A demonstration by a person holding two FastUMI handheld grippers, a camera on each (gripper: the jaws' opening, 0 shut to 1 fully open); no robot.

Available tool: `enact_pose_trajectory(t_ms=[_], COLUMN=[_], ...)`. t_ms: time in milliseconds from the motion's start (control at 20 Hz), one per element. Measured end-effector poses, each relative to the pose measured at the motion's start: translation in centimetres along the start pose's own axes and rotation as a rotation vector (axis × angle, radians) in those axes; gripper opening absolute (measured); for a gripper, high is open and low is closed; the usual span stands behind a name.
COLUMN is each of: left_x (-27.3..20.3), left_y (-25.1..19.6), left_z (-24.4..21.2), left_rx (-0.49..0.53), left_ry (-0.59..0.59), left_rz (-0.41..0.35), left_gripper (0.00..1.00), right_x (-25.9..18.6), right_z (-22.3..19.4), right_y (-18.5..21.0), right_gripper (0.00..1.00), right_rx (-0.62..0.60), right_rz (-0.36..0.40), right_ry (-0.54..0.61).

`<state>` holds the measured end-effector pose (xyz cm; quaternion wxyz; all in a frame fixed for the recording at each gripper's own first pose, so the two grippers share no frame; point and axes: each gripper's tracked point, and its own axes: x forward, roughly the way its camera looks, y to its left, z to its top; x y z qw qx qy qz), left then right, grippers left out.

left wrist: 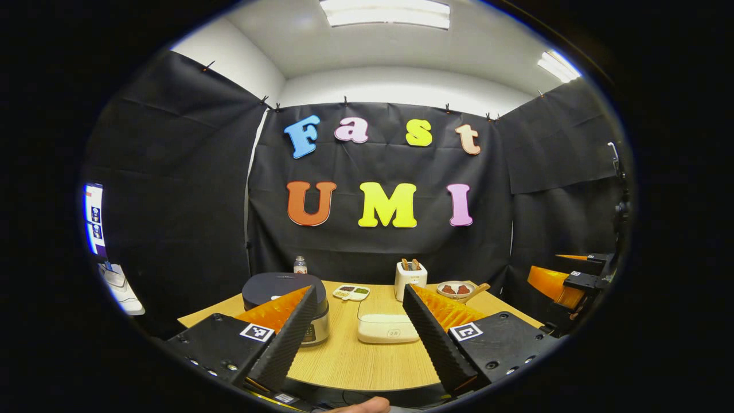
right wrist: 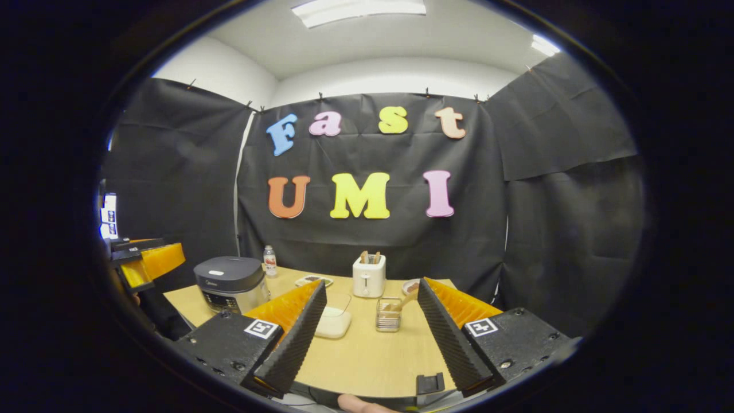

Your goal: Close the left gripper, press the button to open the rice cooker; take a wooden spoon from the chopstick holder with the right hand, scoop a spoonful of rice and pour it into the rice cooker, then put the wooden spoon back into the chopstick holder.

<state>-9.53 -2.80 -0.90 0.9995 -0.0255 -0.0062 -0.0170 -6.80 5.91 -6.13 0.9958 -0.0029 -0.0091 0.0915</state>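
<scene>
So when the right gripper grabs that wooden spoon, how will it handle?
The wooden spoon looks rigid and probably light. It leans loosely in the mesh chopstick holder, so it should lift out freely. The light-looking holder might tip if dragged sideways.

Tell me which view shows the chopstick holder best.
The right gripper view: the chopstick holder stands unblocked between that tool's fingers, with the wooden spoon leaning out of it. In the left gripper view a finger covers the spot where it would stand; I can't make it out there.

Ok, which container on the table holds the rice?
The clear rectangular tub at the table's middle, white inside; the rice cooker is lidded, the chopstick holder is mesh.
</scene>
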Motion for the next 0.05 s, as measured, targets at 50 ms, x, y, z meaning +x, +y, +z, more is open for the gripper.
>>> enact_pose_trajectory(t_ms=[50], left_x=[0.01], left_y=[0.01], left_z=[-0.02], left_rx=[0.002], left_ry=[0.0], left_rz=[-0.001], left_gripper=[0.96], right_x=[0.03], right_z=[0.05], right_y=[0.1], right_gripper=[1.0], right_rx=[-0.001], right_rz=[0.003], right_ry=[-0.001])
